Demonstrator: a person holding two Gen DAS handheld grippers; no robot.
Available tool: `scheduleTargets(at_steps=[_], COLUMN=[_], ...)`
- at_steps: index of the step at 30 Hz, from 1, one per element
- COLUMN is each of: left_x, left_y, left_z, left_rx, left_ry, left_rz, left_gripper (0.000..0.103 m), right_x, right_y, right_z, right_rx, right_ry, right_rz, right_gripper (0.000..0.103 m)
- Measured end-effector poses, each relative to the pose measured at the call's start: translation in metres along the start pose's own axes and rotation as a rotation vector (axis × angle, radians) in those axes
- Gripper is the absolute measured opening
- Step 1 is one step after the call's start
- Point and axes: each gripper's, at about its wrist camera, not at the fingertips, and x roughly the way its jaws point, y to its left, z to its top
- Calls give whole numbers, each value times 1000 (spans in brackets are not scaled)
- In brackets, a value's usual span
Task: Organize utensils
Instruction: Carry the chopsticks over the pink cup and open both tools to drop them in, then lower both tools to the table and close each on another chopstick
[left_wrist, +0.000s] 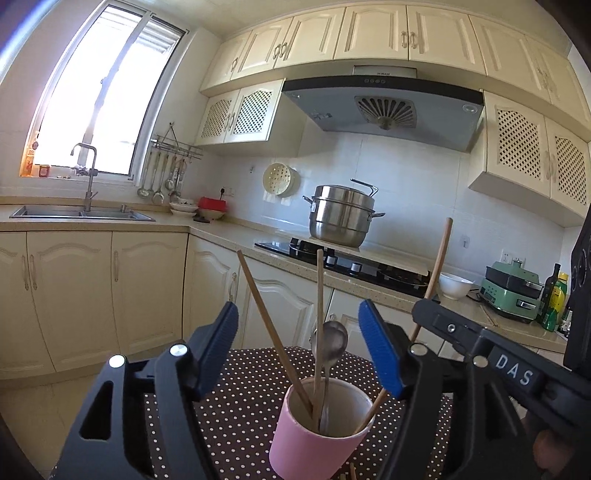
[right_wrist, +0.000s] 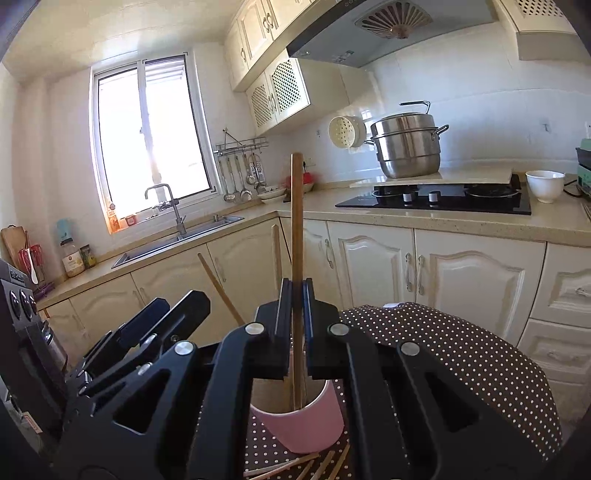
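Nearest us, the pink cup (left_wrist: 319, 428) stands on the dotted tablecloth (left_wrist: 240, 387), holding two chopsticks and a metal spoon (left_wrist: 330, 341). We note the left gripper (left_wrist: 299, 354) released around them. Only the right view shows the right gripper (right_wrist: 296, 325) clenched on a wooden chopstick (right_wrist: 296, 221), with loose chopsticks (right_wrist: 295, 465) at the cloth's near edge.

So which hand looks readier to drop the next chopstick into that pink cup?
Right: the right gripper already clamps a wooden chopstick over the pink cup; the left gripper is open, empty.
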Motion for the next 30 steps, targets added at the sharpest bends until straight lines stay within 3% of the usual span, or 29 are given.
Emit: scheduleTargets(at_steps=[12, 14, 16, 17, 25, 30], left_x=[-20, -23, -28, -30, -45, -39], left_y=[8, 9, 9, 9, 16, 14], left_z=[-4, -4, -4, -4, -6, -19], left_rx=[-7, -10, -8, -8, -8, 50], left_ry=[102, 116, 125, 125, 189, 331], left_rz=[-2, 0, 1, 6, -3, -23], left_gripper=[73, 73, 74, 75, 75, 75], right_x=[-13, -14, -17, -19, -38, -47], right_y=[9, 8, 9, 8, 4, -3], right_z=[-11, -13, -15, -15, -19, -30], right_rx=[7, 14, 20, 25, 31, 32], right_ry=[41, 50, 53, 49, 55, 95], right_rz=[-23, -29, -34, -44, -52, -66], right_gripper=[8, 17, 41, 45, 46, 47])
